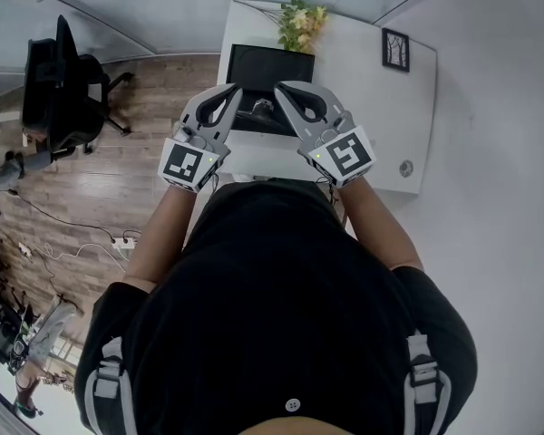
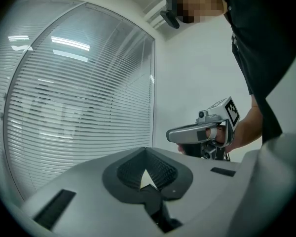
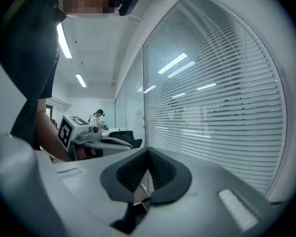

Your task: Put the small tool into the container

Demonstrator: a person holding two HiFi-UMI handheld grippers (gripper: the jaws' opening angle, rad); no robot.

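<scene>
Over the white table (image 1: 372,107), head view: left gripper (image 1: 230,91) and right gripper (image 1: 286,89) held up side by side above a dark container (image 1: 270,63), small tool not made out for certain, perhaps among the pale bits at its near edge. Left gripper view: shows jaws pressed tip to tip on nothing, aimed at window blinds (image 2: 79,107). Right gripper view: shows the same, jaws together and empty; expect a light, stiff, possibly slippery tool, best pinched across its middle.
</scene>
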